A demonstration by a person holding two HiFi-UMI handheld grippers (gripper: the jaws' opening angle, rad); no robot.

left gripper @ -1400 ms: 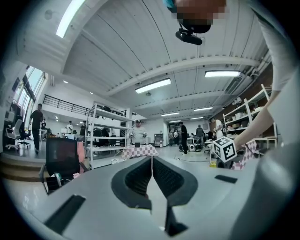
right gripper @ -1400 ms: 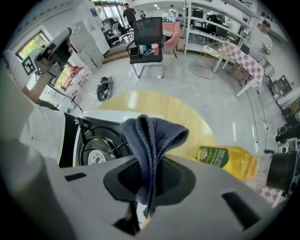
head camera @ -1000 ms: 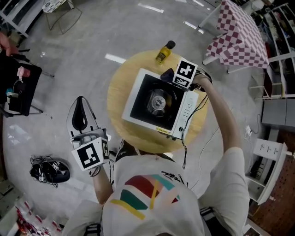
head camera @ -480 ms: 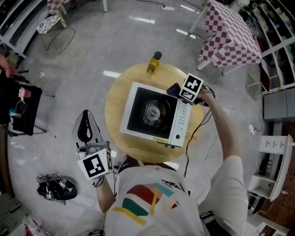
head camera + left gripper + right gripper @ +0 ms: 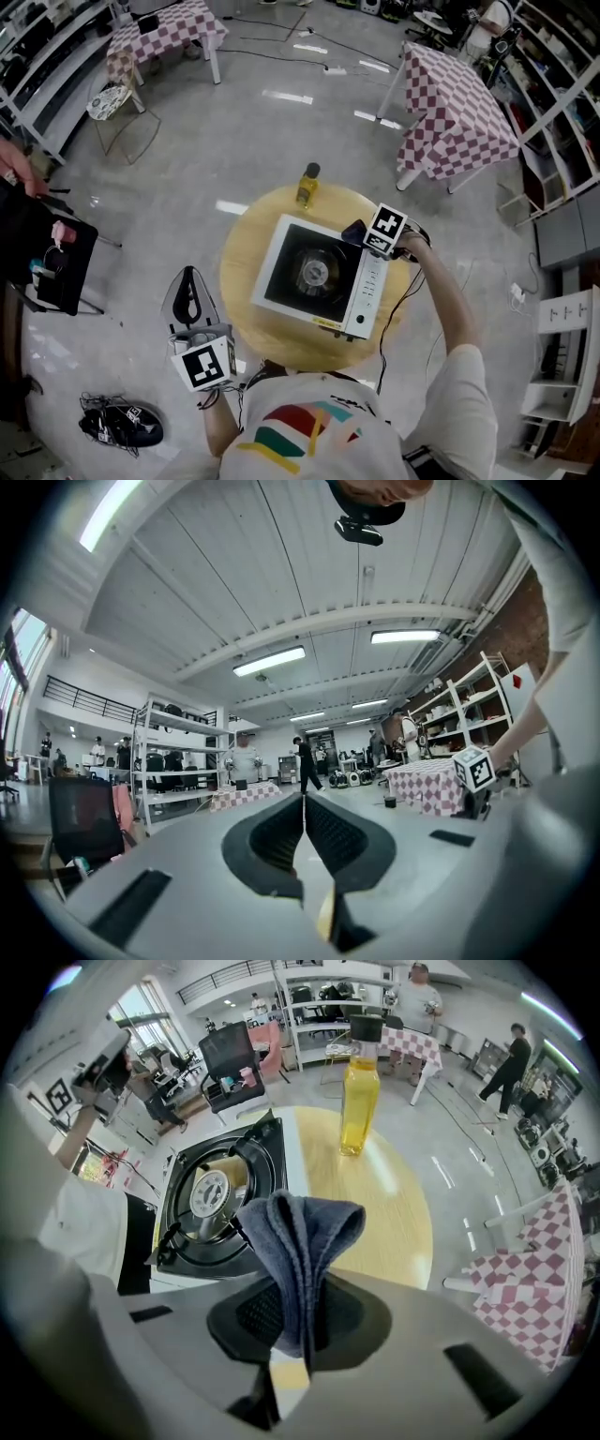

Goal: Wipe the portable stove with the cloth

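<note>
The portable stove (image 5: 367,291), white with a black top and a round burner, sits on a round wooden table (image 5: 246,234). My right gripper (image 5: 358,232) hovers at the stove's far right corner, shut on a dark blue cloth (image 5: 353,230). In the right gripper view the cloth (image 5: 298,1241) stands folded up out of the right gripper (image 5: 302,1330), with the stove (image 5: 216,1194) just beyond it to the left. My left gripper (image 5: 190,292) hangs off the table's near left side, above the floor. Its jaws meet with nothing between them in the left gripper view (image 5: 305,803).
A yellow oil bottle (image 5: 307,186) stands at the table's far edge, also seen as the bottle (image 5: 358,1101). A cable (image 5: 394,319) trails off the table's right side. Checkered tables (image 5: 455,103) stand behind, a black chair (image 5: 47,262) at left, dark gear (image 5: 122,427) on the floor.
The head view has pulled back and shows more of the room. The right gripper with the cloth stays at the stove's far right corner; the left gripper stays low at left.
</note>
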